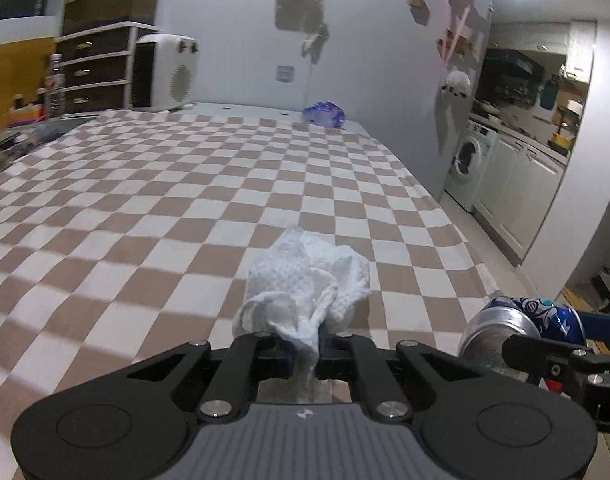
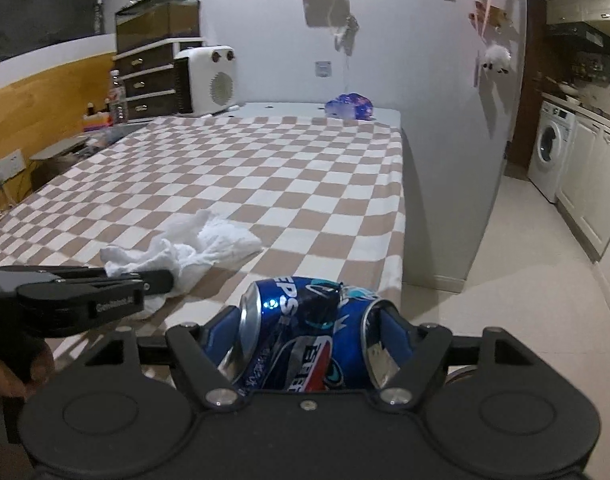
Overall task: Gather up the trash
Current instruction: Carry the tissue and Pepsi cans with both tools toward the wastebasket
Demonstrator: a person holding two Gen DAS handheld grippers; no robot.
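Tissue (image 1: pixel 305 280) pinched in left tool (image 1: pixel 305 344)

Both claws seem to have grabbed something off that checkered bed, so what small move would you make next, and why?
Probably lift both away toward a bin, which is not in view. The left gripper is shut on the crumpled tissue, and the right gripper clamps the dented blue can. A purple wrapper remains at the bed's far end.

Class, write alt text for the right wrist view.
The right gripper clamps a dented blue soda can sideways above a checkered bedspread. At left, the left gripper pinches a crumpled white paper towel.
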